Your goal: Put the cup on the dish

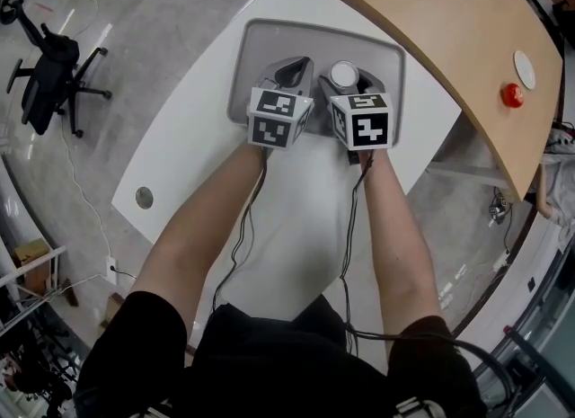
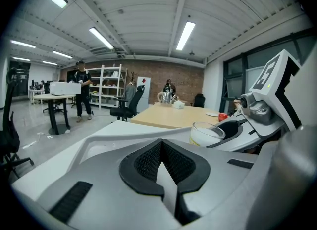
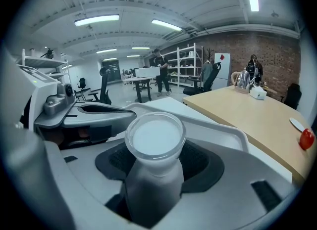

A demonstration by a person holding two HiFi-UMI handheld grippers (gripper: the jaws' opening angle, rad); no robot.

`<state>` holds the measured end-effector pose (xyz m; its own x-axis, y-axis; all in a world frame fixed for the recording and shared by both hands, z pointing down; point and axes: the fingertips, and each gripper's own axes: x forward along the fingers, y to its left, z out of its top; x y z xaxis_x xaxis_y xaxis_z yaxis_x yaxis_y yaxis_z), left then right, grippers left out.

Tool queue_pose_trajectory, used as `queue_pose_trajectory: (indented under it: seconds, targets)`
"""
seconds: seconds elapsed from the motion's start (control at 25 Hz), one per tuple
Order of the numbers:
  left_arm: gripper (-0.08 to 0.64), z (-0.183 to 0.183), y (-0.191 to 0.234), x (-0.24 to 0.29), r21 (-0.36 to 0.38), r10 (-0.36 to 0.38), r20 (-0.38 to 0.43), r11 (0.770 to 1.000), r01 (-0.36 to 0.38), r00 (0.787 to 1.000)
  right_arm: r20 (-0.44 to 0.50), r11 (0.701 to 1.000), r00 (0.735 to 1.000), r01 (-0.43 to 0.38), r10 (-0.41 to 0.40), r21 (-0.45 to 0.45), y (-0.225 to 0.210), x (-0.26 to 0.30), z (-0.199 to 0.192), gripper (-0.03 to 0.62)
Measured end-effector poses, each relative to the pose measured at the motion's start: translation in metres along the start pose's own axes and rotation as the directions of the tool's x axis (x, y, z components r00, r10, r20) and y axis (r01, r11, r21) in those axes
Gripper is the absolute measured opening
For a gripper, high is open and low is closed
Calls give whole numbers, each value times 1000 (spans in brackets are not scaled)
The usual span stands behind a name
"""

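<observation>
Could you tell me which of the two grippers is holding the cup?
The right gripper: its jaws are closed on the cup, while the left gripper has its jaws together with nothing between them.

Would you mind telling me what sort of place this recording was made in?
Most likely an open-plan office or lab workshop: a wheeled office chair, metal shelving against a brick wall, and strip lights overhead.
</observation>
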<state>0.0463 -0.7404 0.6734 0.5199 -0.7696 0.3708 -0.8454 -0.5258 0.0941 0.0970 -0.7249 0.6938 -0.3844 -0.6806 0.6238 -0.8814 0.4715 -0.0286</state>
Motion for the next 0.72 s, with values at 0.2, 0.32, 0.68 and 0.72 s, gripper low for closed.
queue_pose_trajectory:
  seconds: [0.2, 0.32, 0.68, 0.72]
  targets:
    - [-3, -6, 0, 5, -14, 2, -13, 1000, -2, 1000, -10, 1000, 1000, -3, 3, 11, -3, 6, -9, 233]
    - [-3, -6, -1, 6, -17, -6, -17, 1000, 6, 1000, -7, 1000, 1000, -6, 6, 19, -3, 7, -8, 233]
    - [-3, -7, 5, 6, -18, 1, -22, 1000, -1, 1000, 12, 999, 1000, -12, 12, 33, 1, 9, -7, 233]
    - [-3, -7, 5, 6, -20, 3, -24, 1000, -4, 1000, 13, 999, 1000, -14, 13, 32, 2, 9, -7, 233]
